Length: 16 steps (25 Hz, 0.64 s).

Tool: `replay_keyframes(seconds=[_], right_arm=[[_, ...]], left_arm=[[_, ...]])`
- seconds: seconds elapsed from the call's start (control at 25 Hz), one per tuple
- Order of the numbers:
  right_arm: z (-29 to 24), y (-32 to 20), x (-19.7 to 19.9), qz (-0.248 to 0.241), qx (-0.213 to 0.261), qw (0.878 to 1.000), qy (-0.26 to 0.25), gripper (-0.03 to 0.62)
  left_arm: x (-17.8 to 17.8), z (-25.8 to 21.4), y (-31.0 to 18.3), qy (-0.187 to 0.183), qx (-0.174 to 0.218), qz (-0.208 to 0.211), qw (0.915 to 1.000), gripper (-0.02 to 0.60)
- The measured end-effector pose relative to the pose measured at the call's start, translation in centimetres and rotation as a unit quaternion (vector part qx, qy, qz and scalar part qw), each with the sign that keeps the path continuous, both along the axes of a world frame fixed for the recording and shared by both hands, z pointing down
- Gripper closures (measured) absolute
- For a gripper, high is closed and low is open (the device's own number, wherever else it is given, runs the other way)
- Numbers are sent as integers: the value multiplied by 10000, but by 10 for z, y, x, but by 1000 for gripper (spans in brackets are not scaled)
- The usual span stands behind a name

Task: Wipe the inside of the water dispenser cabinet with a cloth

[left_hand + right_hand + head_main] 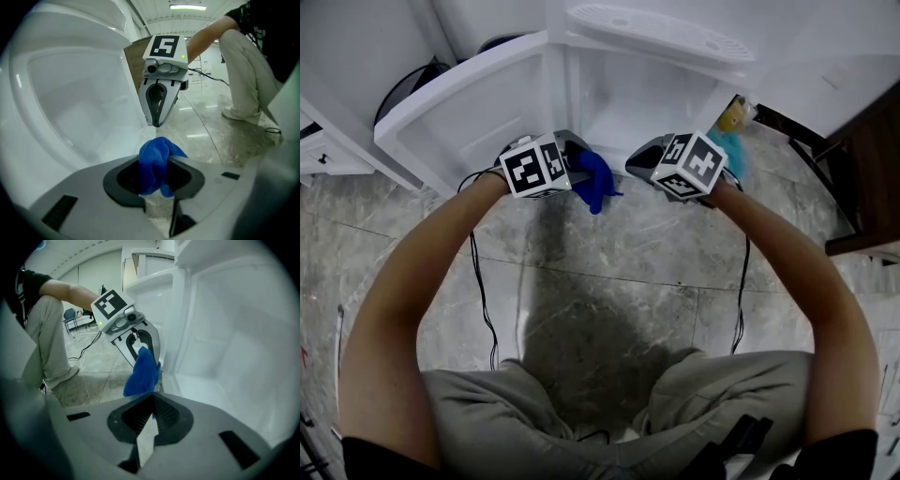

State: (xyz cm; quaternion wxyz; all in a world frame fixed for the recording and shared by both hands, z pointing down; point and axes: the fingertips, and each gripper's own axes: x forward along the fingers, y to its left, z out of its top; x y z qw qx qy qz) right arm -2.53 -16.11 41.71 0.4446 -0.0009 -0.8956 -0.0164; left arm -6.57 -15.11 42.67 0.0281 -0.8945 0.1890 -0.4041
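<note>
A bunched blue cloth (pixel 596 182) hangs from my left gripper (pixel 581 174), whose jaws are shut on it just in front of the open white cabinet (pixel 619 94) of the water dispenser. In the left gripper view the cloth (pixel 155 164) fills the gap between the jaws. My right gripper (pixel 639 167) hovers a little to the right of the cloth, shut with nothing in it. In the right gripper view its own jaws (pixel 151 401) meet in a closed point, with the cloth (pixel 142 373) just beyond them and the cabinet's white inside (pixel 225 352) to the right.
The cabinet door (pixel 459 103) stands swung open to the left. A yellow object (pixel 732 114) and a teal one (pixel 735 150) lie by the cabinet's right side. Dark wooden furniture (pixel 872 159) is at the right and a white drawer unit (pixel 323 150) at the left. Cables (pixel 483 300) trail over the marble floor.
</note>
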Motion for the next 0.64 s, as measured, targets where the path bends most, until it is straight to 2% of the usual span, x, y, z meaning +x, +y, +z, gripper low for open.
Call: replay_keyframes(seconds=[0.64], right_arm=[[11,5,3,-57,-62,9999,115,595]], left_arm=[[5,11,2,-25,-146,57,9999,468]])
